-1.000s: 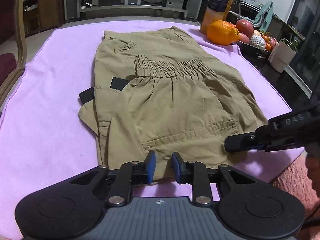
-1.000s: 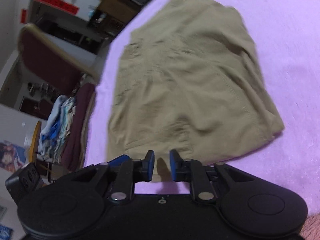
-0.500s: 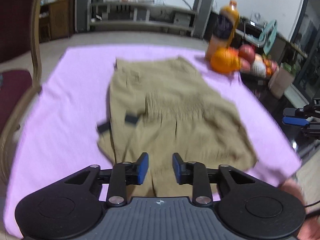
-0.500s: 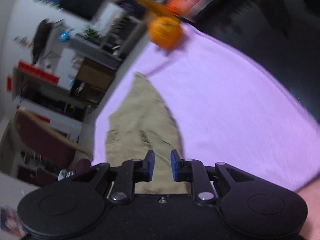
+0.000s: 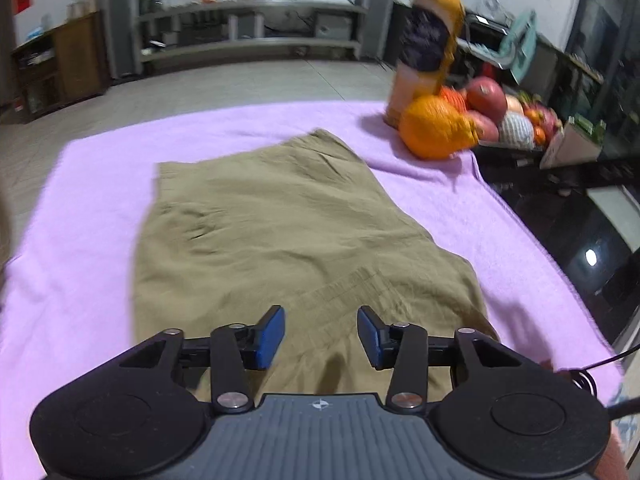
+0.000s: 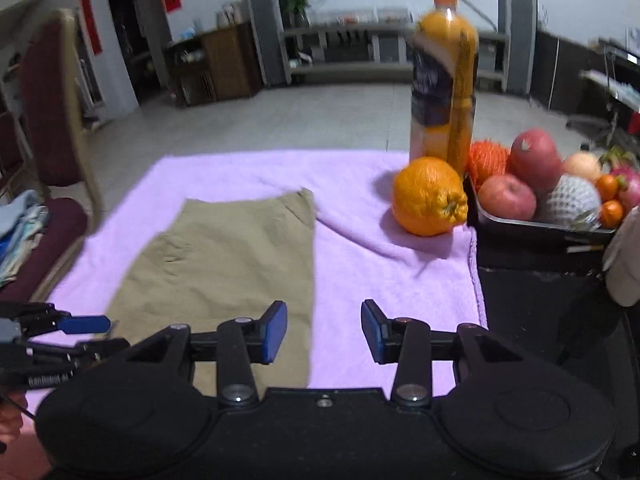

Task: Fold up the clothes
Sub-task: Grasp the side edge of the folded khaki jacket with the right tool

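Since a second ago the khaki shorts [image 5: 288, 240] have been folded over once more, so that the elastic waistband and dark tabs then showing are hidden beneath a plain top layer, and both grippers have been lifted clear. In the left wrist view the left gripper [image 5: 321, 338] is seen at the lower middle with its jaws opening and nothing between them; only the near edge of the shorts lies under the gap. In the right wrist view the right gripper [image 6: 324, 332] is likewise released, its jaws opening over the purple towel [image 6: 380, 280], with the right edge of the shorts just under its left pad.

The shorts lie flat at the middle of the towel-covered surface, well apart from the orange [image 6: 430, 196] and juice bottle [image 6: 444, 80] at the upper right. Their long axis runs from the lower middle of the frame toward the upper middle, the narrower end pointing away.

A fold appears to have just been released. Next, either a smoothing pass or a final fold would probably be called for, with an edge pinched by both grippers.
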`<state>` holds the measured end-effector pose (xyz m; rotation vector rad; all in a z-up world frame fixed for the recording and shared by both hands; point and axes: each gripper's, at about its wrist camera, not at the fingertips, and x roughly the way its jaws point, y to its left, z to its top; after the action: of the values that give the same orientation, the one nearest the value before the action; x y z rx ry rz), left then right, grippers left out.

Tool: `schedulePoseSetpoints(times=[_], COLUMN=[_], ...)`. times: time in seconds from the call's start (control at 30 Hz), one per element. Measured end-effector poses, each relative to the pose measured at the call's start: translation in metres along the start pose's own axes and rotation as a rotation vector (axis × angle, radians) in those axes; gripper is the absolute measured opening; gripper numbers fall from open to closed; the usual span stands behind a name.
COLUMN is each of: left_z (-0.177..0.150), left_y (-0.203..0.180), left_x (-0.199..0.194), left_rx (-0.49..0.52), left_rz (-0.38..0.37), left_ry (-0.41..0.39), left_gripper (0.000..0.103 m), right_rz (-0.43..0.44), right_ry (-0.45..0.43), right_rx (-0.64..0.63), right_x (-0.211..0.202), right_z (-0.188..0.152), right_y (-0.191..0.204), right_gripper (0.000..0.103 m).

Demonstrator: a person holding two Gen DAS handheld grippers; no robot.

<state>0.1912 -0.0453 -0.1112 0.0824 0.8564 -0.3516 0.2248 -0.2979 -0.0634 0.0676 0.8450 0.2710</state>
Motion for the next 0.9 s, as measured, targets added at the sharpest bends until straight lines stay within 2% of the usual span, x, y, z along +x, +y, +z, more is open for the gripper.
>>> schedulePoseSetpoints(times=[0.1, 0.13, 0.2, 0.37, 0.47, 0.6, 0.7, 0.77, 0.87, 0.9], left_z=[0.010, 0.011, 0.014, 0.003, 0.001, -0.001, -0.001, -0.001, 0.000, 0.000], left_y=[-0.008, -0.006, 0.001, 0.001, 0.004, 0.004, 0.005, 0.004, 0.004, 0.004], left_x=[0.048, 0.063, 0.078, 0.075, 0.074, 0.073, 0.073, 0.074, 0.074, 0.074], left_rx=[0.093, 0.105, 0.090, 0.136, 0.109, 0.107, 0.108, 0.107, 0.107, 0.107], left_rz=[0.051, 0.078, 0.081, 0.065, 0.047, 0.040, 0.036, 0.034, 0.031, 0.031], left_ry=[0.042, 0.066, 0.066, 0.017, 0.002, -0.014, -0.021, -0.023, -0.018, -0.015], left_gripper=[0.043, 0.044, 0.044, 0.044, 0.044, 0.044, 0.044, 0.044, 0.044, 0.044], right_rz=[0.033, 0.052, 0.096, 0.222, 0.311, 0.405, 0.476, 0.491, 0.446, 0.417], right_ry=[0.042, 0.053, 0.062, 0.071, 0.099, 0.128, 0.126, 0.118, 0.114, 0.115], right_rx=[0.084, 0.114, 0.162, 0.293, 0.381, 0.445, 0.470, 0.474, 0.433, 0.400], right_x=[0.042, 0.054, 0.077, 0.133, 0.171, 0.213, 0.231, 0.238, 0.242, 0.241], right_z=[0.008, 0.011, 0.016, 0.032, 0.041, 0.048, 0.054, 0.061, 0.070, 0.074], right_y=[-0.019, -0.023, -0.029, -0.041, -0.049, -0.055, -0.052, -0.045, -0.031, -0.025], right_gripper=[0.039, 0.039, 0.039, 0.039, 0.039, 0.026, 0.027, 0.029, 0.026, 0.011])
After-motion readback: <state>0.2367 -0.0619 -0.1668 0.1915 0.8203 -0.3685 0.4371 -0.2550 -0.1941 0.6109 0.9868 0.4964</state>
